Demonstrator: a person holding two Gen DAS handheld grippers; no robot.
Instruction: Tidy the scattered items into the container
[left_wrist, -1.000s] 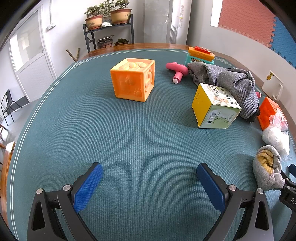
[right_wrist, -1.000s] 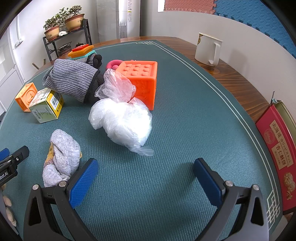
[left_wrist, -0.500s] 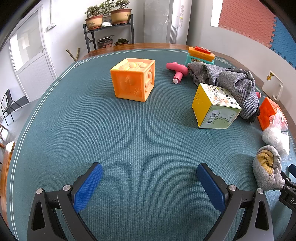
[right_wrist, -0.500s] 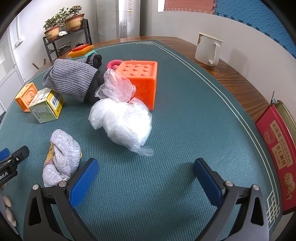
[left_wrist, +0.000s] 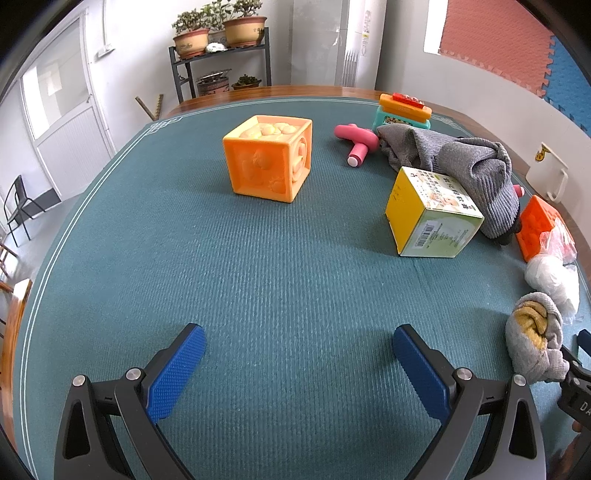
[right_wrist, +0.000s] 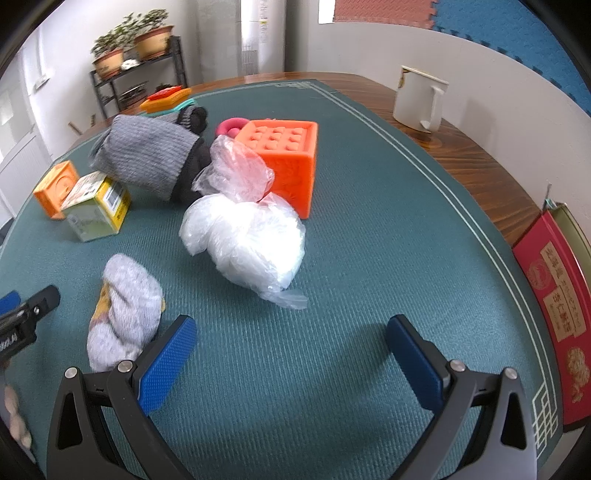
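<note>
Gaping empty: both hand-held grippers (left_wrist: 299, 354) (right_wrist: 291, 341) | plastic bag (right_wrist: 247, 240) against orange block (right_wrist: 291, 162)

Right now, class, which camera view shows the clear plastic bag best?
The right wrist view: the clear plastic bag lies near centre, whole and large, against the orange block. The left wrist view shows only part of it, small, at the right edge.

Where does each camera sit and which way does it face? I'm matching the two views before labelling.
Left wrist: on the left gripper, low over the green mat, facing the orange cube and yellow-green box; open blue fingers show.
Right wrist: on the right gripper, facing the plastic bag and orange block; open fingers show.
Shared: the rolled grey sock, box, cube and bag.
</note>
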